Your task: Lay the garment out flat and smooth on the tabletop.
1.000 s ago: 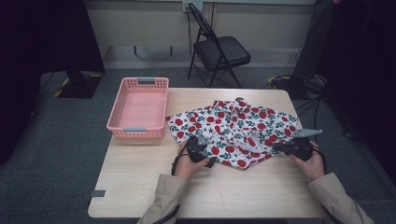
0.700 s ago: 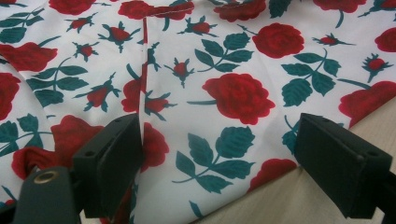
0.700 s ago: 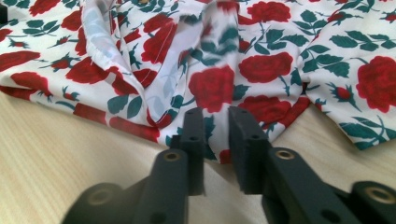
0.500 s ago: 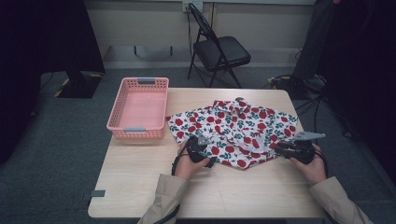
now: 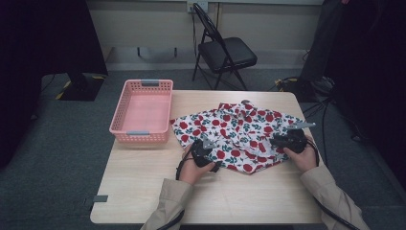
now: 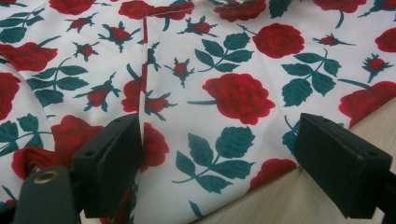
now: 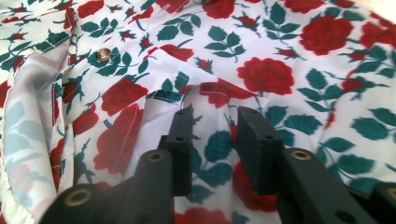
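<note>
A white garment (image 5: 239,127) printed with red roses and green leaves lies spread on the right half of the wooden table (image 5: 215,196). My left gripper (image 5: 206,143) rests at the garment's near left edge, and its jaws (image 6: 219,154) stand wide open over flat cloth (image 6: 224,93) where it meets the table. My right gripper (image 5: 274,140) sits on the garment's right side and points left. Its jaws (image 7: 212,126) have just been closing; they stand a little apart over rumpled cloth (image 7: 261,74), and a raised fold lies between them without being pinched. A small metal button (image 7: 103,54) shows to the left.
A pink plastic basket (image 5: 115,122) stands at the table's far left, holding nothing. A black folding chair (image 5: 225,52) is behind the table. Cables trail on the floor at the right. Bare tabletop lies in front of the garment.
My right gripper has slid left, further onto the garment. The left hand and gripper have stayed where they were.
</note>
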`<state>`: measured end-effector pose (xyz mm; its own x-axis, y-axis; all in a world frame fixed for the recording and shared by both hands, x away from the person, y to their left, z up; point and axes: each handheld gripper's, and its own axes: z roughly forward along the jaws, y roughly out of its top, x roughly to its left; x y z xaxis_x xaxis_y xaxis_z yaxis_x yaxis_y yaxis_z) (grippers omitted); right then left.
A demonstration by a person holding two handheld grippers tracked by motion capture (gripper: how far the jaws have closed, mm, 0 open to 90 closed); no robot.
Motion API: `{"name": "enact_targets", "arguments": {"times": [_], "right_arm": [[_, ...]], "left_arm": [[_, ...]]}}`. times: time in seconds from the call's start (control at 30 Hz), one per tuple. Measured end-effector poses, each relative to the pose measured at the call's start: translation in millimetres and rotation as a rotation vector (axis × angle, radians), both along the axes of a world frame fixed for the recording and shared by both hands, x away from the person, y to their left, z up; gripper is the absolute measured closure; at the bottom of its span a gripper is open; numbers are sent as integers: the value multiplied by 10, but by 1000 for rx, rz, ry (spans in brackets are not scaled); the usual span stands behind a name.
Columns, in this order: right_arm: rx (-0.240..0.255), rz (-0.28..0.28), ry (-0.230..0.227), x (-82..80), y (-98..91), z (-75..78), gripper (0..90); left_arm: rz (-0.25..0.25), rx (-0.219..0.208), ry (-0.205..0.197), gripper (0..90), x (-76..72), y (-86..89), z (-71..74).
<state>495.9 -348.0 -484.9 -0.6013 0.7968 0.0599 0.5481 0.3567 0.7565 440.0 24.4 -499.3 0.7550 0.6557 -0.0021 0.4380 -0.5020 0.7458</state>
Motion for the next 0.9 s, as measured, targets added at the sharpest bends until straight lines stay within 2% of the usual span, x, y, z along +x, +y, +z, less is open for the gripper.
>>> {"name": "enact_targets", "arguments": {"times": [0.17, 0.23, 0.4, 0.67, 0.9], "right_arm": [[31, 38, 31, -11, 22, -18, 851], [30, 55, 33, -45, 7, -15, 870], [58, 67, 41, -146, -74, 13, 894], [58, 92, 32, -412, -220, 64, 894], [63, 105, 46, -655, -361, 21, 894]], "left_arm": [[0, 0, 0, 148, 0, 0, 0], [0, 0, 0, 148, 0, 0, 0], [0, 0, 0, 148, 0, 0, 0], [0, 0, 0, 148, 0, 0, 0], [0, 0, 0, 148, 0, 0, 0]]}}
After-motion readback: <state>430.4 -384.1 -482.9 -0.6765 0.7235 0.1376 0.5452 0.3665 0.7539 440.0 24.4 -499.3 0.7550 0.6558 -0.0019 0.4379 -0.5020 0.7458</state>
